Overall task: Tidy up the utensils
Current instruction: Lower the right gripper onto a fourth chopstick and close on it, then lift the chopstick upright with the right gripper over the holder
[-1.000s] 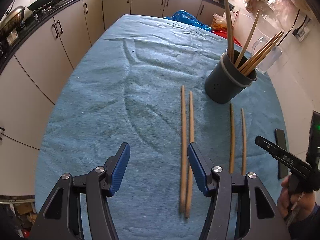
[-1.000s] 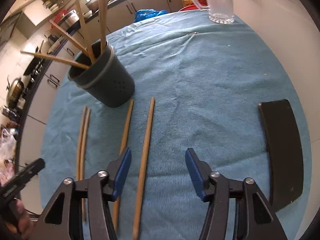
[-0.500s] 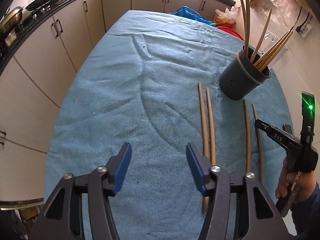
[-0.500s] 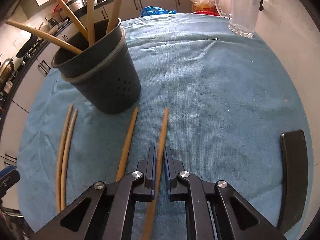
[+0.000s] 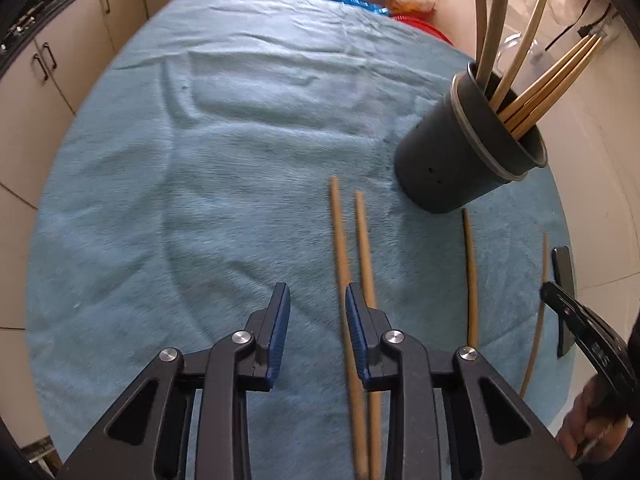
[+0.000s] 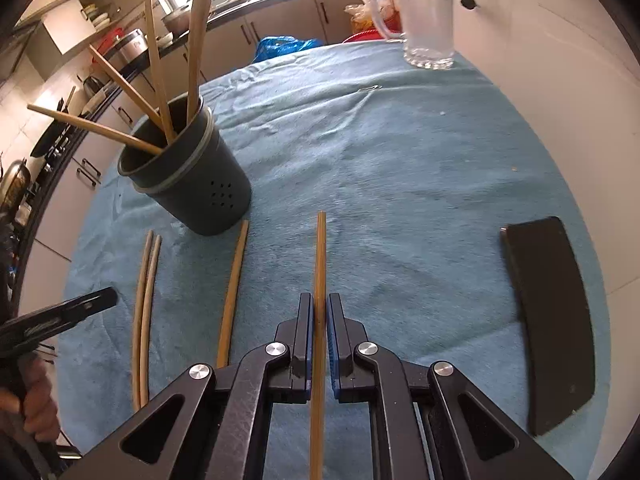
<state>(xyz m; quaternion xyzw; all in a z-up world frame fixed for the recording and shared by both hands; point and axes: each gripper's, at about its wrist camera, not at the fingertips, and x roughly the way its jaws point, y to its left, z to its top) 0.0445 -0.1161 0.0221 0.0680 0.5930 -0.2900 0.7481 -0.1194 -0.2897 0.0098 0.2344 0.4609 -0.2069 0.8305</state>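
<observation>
On blue cloth [image 6: 400,168], right gripper [image 6: 319,320] clamps chopstick [image 6: 320,256] pointing straight ahead.

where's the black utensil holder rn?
Right wrist view: utensil holder stands upper left on the blue cloth, just beyond the loose chopsticks, left of the right gripper.

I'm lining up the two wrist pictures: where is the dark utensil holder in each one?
Left wrist: the dark utensil holder stands upper right, beyond the four chopsticks on the cloth.
Right wrist: it stands left of centre, with sticks fanning out of it.
Shared landmark: the flat black object lying on the blue cloth near the wall.
</observation>
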